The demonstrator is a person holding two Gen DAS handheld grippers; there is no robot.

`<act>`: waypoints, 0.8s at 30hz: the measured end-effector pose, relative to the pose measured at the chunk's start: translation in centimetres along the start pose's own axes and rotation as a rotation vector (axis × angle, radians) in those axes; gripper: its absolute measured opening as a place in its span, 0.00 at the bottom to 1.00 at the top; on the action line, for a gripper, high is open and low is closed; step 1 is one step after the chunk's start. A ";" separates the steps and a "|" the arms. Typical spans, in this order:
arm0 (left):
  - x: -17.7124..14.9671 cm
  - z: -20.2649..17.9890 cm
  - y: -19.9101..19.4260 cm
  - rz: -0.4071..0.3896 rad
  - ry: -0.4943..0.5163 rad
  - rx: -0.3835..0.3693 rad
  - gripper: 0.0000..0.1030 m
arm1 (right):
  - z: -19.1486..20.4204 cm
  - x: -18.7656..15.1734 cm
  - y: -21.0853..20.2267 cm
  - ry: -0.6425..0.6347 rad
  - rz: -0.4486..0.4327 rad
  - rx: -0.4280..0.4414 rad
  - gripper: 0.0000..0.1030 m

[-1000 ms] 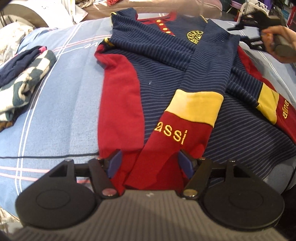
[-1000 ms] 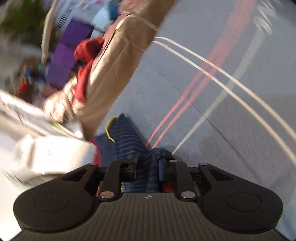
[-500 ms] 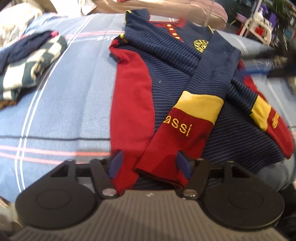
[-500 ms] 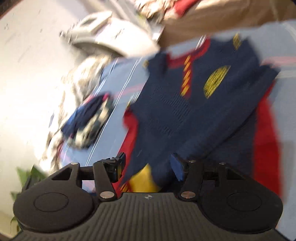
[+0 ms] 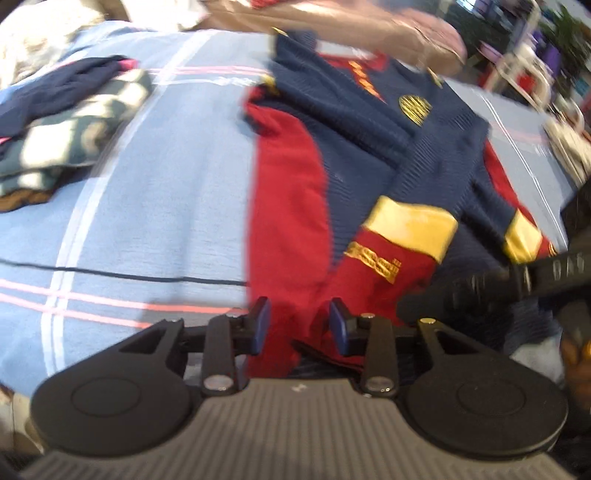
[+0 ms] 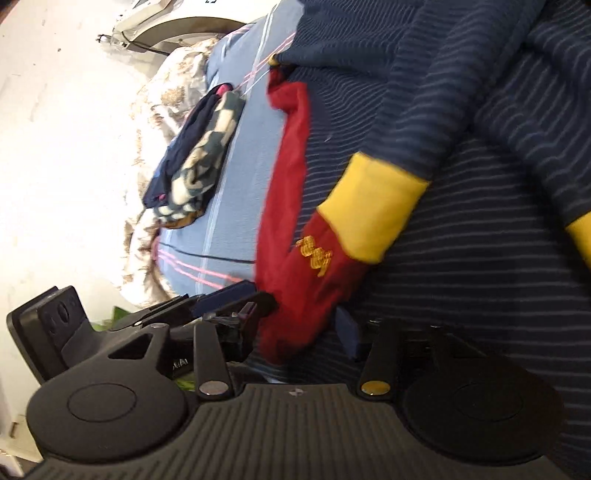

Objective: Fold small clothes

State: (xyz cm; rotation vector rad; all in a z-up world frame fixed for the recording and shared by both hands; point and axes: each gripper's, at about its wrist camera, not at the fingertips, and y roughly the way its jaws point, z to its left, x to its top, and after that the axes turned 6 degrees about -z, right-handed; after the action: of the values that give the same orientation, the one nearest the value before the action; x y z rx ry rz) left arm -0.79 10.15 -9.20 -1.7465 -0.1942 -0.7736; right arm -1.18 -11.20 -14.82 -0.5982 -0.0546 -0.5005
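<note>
A navy striped child's top [image 5: 354,147] with red side panels and yellow-and-red cuffs lies flat on the blue bedsheet [image 5: 166,206], both sleeves folded across its front. My left gripper [image 5: 299,325] is open, its blue pads on either side of the red hem at the garment's near left corner. My right gripper [image 6: 295,325] is open around the red cuff [image 6: 303,295] of the folded sleeve, close beside the left gripper [image 6: 221,306]. The right gripper's black body [image 5: 498,284] shows in the left wrist view.
A pile of folded clothes [image 5: 62,125] in navy, white and teal lies at the left of the bed, also in the right wrist view [image 6: 195,158]. A tan pillow [image 5: 351,22] lies at the far edge. A patterned blanket [image 6: 162,122] hangs beyond the pile.
My right gripper let go of the navy fabric at the collar end, opened, and swung down to the near hem beside the left gripper. My left gripper narrowed a little around the red hem.
</note>
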 end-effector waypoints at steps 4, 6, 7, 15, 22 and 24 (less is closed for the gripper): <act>0.5 2.4 -1.9 -0.041 -0.039 0.072 0.40 | 0.1 -1.2 2.7 0.068 0.064 0.043 0.62; 0.7 3.3 -2.4 -0.048 -0.059 0.094 0.40 | -0.1 -1.5 3.4 0.091 0.031 0.058 0.44; 0.7 3.6 -2.4 -0.043 -0.064 0.103 0.40 | -0.1 -1.5 3.8 0.105 0.017 0.062 0.38; 0.9 3.8 -2.9 -0.059 -0.067 0.109 0.40 | 3.4 -2.5 5.3 0.037 0.072 0.224 0.16; 1.3 0.8 -1.6 -0.048 0.005 0.068 0.48 | 0.5 -3.2 7.5 0.151 0.159 0.160 0.36; 1.5 -0.1 -1.3 -0.053 0.015 0.055 0.50 | 1.2 -3.1 6.7 0.123 0.183 0.171 0.77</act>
State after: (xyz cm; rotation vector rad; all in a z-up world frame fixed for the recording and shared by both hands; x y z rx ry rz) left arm -0.36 10.09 -7.30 -1.6892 -0.2504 -0.8127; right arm -0.62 -4.40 -17.94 -0.3994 0.0728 -0.3497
